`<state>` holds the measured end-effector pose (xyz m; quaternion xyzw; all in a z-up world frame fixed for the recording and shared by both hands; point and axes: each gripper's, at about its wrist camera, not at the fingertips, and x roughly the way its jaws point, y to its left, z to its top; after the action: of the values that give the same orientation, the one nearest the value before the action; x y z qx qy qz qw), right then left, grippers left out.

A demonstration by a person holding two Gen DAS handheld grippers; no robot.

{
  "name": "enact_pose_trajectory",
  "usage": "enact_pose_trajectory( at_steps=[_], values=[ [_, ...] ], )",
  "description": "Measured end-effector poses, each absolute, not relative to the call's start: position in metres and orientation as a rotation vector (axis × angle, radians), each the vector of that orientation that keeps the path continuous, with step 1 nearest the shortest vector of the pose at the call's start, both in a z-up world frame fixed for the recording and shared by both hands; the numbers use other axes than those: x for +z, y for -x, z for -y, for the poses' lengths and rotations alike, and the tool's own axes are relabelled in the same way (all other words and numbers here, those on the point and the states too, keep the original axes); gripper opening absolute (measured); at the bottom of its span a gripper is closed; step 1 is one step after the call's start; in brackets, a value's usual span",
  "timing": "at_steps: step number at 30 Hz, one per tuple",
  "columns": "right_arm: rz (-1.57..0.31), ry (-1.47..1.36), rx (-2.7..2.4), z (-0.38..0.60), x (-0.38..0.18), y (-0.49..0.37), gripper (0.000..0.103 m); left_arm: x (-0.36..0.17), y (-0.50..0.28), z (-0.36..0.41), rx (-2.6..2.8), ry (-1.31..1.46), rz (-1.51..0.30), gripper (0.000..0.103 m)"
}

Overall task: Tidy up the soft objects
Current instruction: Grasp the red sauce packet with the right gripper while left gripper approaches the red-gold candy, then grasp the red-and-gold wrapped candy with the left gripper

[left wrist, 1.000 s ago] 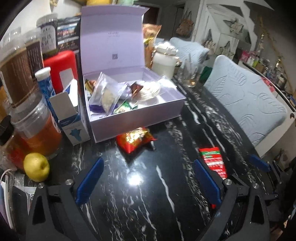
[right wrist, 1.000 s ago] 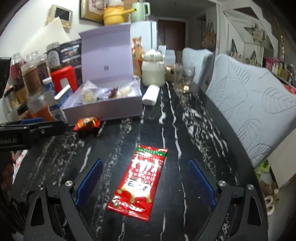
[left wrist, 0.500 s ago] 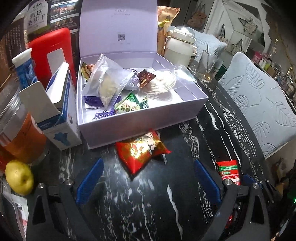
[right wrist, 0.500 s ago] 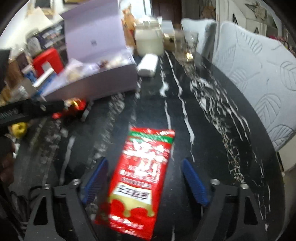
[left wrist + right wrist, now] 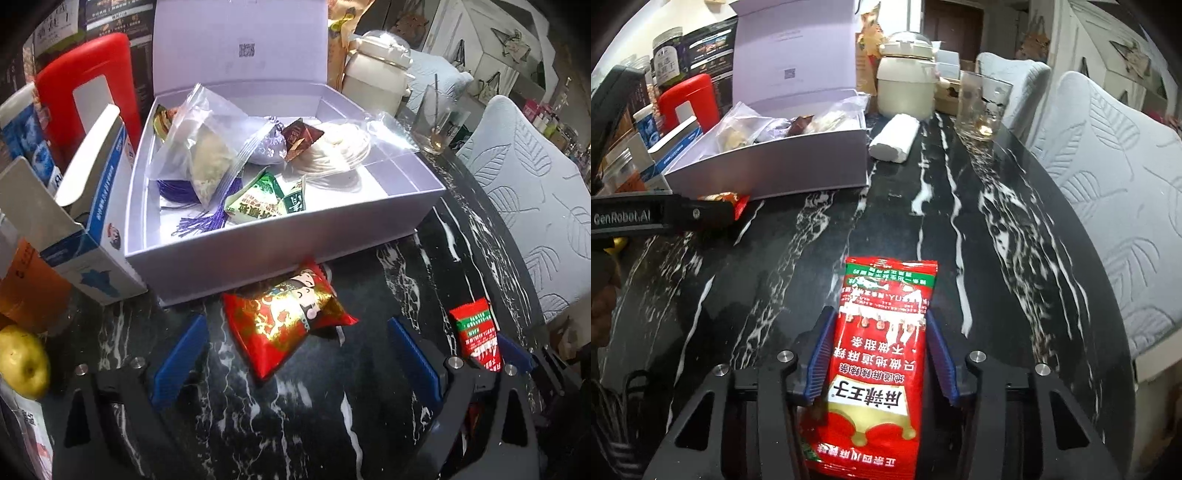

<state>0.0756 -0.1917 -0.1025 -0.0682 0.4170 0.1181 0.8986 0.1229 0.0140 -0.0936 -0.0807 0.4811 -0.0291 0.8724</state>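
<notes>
Right wrist: right gripper [image 5: 877, 363] jaws just closing, pads touching red packet [image 5: 877, 354]; its near end cropped. Left gripper [image 5: 295, 354] open, snack bag [image 5: 286, 319] between.

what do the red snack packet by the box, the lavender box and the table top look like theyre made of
Red snack packet: glossy metallised plastic film, judging by its gold shine and crimped ends. Lavender box: matte rigid paperboard, going by flat walls and crisp edges. Table top: polished black stone with white veins, or a lookalike; it reflects light.
</notes>
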Motion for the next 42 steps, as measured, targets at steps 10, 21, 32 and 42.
enact_pose_trajectory(
  at_steps=[10,21,32,42],
  values=[
    [-0.861,0.152,0.277,0.189,-0.104,-0.104,0.048,-0.106,-0.138,-0.011,-0.027,0.145,-1.017,0.099],
    [-0.864,0.137,0.273,0.189,-0.104,-0.101,0.048,-0.104,-0.132,-0.013,0.018,0.084,-0.962,0.057],
    [-0.878,0.091,0.296,0.202,-0.103,-0.065,0.048,-0.102,-0.079,-0.003,-0.083,0.111,-0.971,0.054],
    [-0.889,0.071,0.305,0.215,-0.103,-0.026,0.048,-0.101,-0.019,0.010,-0.141,0.094,-0.983,0.054]
  ],
)
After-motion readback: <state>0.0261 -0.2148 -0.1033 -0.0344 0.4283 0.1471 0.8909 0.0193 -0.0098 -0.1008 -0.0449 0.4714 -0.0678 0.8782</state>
